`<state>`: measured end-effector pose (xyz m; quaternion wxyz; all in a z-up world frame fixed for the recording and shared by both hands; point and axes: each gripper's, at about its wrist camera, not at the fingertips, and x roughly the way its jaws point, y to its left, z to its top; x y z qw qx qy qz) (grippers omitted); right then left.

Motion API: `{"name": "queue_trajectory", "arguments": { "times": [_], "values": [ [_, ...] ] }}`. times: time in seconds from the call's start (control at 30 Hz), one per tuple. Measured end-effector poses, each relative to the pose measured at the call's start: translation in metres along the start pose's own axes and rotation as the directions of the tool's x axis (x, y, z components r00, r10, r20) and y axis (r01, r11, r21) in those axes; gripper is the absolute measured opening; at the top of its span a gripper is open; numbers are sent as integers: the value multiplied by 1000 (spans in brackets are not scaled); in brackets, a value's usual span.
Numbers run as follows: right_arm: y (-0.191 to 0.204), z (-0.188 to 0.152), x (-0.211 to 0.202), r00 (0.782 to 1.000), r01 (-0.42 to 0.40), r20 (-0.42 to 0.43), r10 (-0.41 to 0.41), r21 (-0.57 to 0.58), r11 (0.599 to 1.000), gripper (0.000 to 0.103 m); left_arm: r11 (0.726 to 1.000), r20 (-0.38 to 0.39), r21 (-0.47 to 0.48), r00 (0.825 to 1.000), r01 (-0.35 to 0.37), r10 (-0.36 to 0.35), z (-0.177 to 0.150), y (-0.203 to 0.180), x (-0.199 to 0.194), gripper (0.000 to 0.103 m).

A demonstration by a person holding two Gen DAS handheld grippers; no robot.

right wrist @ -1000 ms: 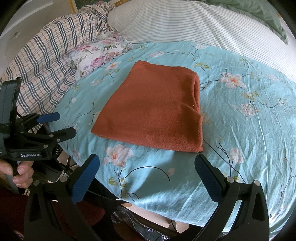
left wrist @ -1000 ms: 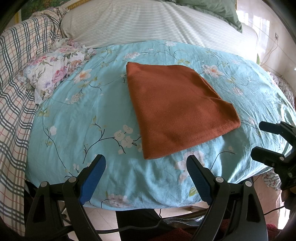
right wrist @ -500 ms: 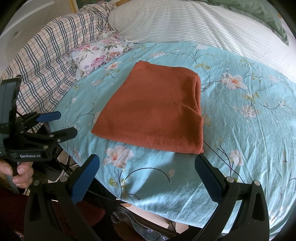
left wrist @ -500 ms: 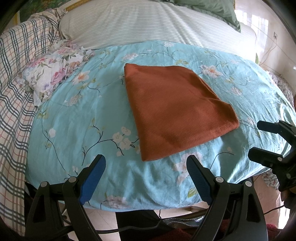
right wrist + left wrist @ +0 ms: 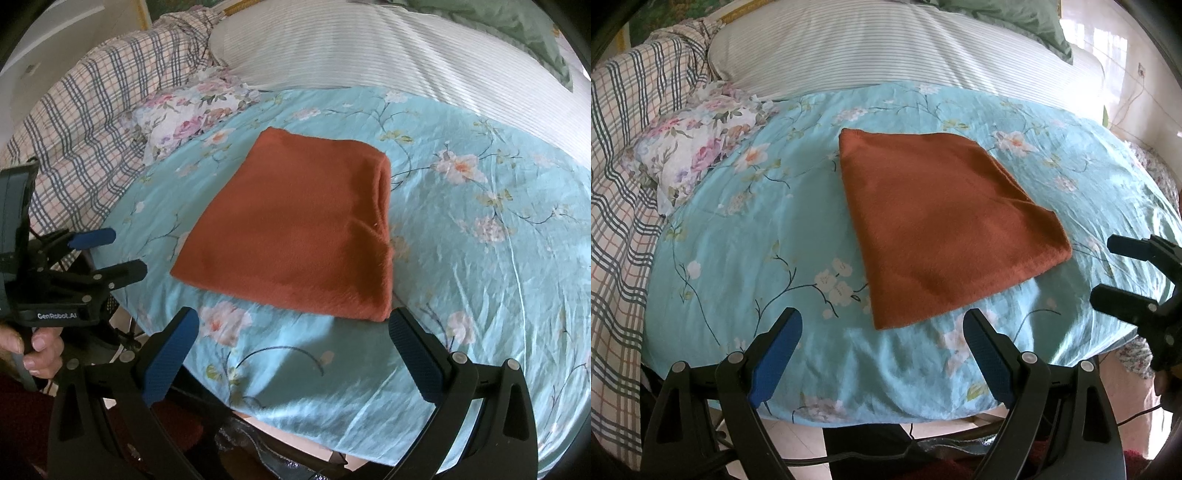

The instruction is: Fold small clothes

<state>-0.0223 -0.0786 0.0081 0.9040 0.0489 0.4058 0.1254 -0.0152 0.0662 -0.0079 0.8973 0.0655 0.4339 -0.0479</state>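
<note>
A rust-orange cloth (image 5: 942, 225) (image 5: 299, 232) lies folded flat into a rectangle on the turquoise floral sheet (image 5: 746, 258) (image 5: 498, 277). My left gripper (image 5: 882, 321) hovers open near the sheet's front edge, just short of the cloth's near corner, with nothing between its fingers. My right gripper (image 5: 295, 325) is also open and holds nothing, its fingertips level with the cloth's near edge. In the left wrist view the right gripper (image 5: 1108, 269) shows at the right edge; in the right wrist view the left gripper (image 5: 107, 254) shows at the left, held by a hand (image 5: 40, 347).
A flowered pillow (image 5: 698, 155) (image 5: 192, 114) lies left of the cloth. A plaid blanket (image 5: 620, 177) covers the far left. A striped white duvet (image 5: 886, 44) and a green pillow (image 5: 1008, 18) lie behind. The bed's front edge drops to the floor (image 5: 820, 432).
Both grippers have drifted slightly; the cloth sits a touch higher and more to the left in the left wrist view. The cloth has not moved and both grippers stay open.
</note>
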Motion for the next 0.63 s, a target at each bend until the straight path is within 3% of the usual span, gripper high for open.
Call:
{"name": "queue_trajectory", "arguments": {
  "times": [0.3,0.63],
  "values": [
    [-30,20,19,1000,0,14,-1,50,999,102,999,10,-26,1000,-25,25,23,10,20,90],
    [-34,23,33,1000,-23,7,23,60,998,102,999,14,-32,999,-36,36,33,14,27,90]
  ]
}}
